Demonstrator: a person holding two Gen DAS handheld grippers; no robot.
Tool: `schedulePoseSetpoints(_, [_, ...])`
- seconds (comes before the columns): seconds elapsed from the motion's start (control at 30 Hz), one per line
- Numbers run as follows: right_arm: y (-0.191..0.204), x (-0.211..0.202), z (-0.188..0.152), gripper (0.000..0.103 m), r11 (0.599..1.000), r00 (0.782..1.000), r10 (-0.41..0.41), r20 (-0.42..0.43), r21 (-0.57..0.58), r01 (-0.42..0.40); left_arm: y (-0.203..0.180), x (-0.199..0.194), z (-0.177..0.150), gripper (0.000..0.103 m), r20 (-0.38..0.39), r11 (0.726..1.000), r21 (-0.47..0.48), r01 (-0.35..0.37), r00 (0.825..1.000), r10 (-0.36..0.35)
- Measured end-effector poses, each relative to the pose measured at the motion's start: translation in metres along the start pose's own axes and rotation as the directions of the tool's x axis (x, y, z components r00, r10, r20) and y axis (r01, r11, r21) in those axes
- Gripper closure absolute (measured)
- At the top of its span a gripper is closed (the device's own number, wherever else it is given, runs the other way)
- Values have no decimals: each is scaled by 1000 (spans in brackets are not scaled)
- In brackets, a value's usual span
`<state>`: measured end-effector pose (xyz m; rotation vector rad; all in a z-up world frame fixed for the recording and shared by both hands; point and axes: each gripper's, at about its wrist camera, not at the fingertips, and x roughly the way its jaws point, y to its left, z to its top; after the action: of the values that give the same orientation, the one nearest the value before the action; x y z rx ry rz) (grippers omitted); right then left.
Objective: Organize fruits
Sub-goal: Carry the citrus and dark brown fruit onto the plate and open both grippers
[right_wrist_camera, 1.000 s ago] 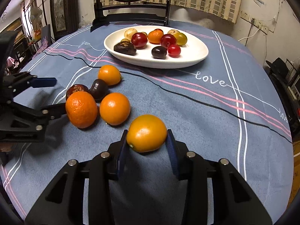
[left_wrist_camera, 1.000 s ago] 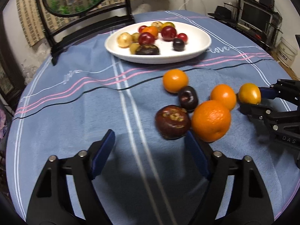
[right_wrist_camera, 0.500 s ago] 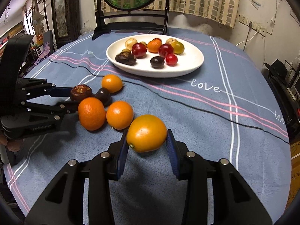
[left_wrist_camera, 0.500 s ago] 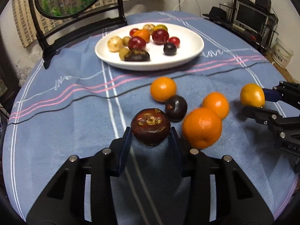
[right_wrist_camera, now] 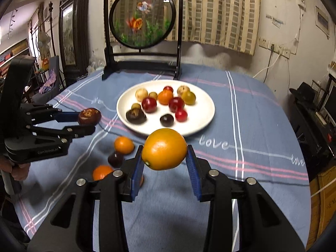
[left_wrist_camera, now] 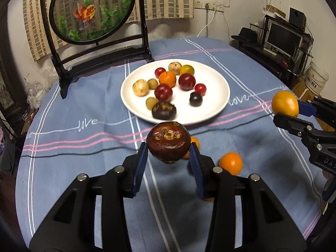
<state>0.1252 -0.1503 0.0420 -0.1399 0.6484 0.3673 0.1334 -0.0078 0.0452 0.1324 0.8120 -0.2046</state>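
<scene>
Left wrist: left claw (left_wrist_camera: pixel 169 157) pinching mangosteen (left_wrist_camera: pixel 168 145); right claw (right_wrist_camera: pixel 164 160) pinching orange (right_wrist_camera: pixel 164 149).

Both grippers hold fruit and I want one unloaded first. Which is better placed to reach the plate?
Left, marginally: its dark brown fruit hangs just before the white plate's near rim, while the right gripper's yellow-orange fruit sits off to the side.

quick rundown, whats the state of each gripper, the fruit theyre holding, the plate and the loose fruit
left gripper: shut on the mangosteen
mangosteen: gripped, lifted off the cloth
right gripper: shut on the yellow-orange citrus
yellow-orange citrus: gripped, lifted off the cloth
white plate: upright, holding fruit
loose oranges: lying on the tablecloth
dark plum: lying on the tablecloth
</scene>
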Motion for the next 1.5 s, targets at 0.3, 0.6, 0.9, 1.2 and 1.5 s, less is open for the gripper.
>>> schedulePoseSetpoints(0.3, [-4,33,25,63,1000,1000,12,-4,4,-12,-1,23,31,61,6,1000,-14,5,1000,-5])
schedulePoseSetpoints(0.6, [-14,91,35,64,1000,997,-6,-73,5,6,11,67,49,61,-37,997,-69,-26,999,23])
schedulePoseSetpoints(0.9, [-15,131,39,64,1000,992,-7,-122,-20,5,18,99,58,61,-65,996,-82,-28,998,23])
schedulePoseSetpoints(1.2, [-12,142,42,60,999,990,-32,-140,-42,27,21,113,61,44,-70,994,-105,-39,997,31])
schedulePoseSetpoints(1.5, [-21,103,36,59,1000,995,-21,-93,4,22,23,83,56,30,-25,991,-128,-40,999,37])
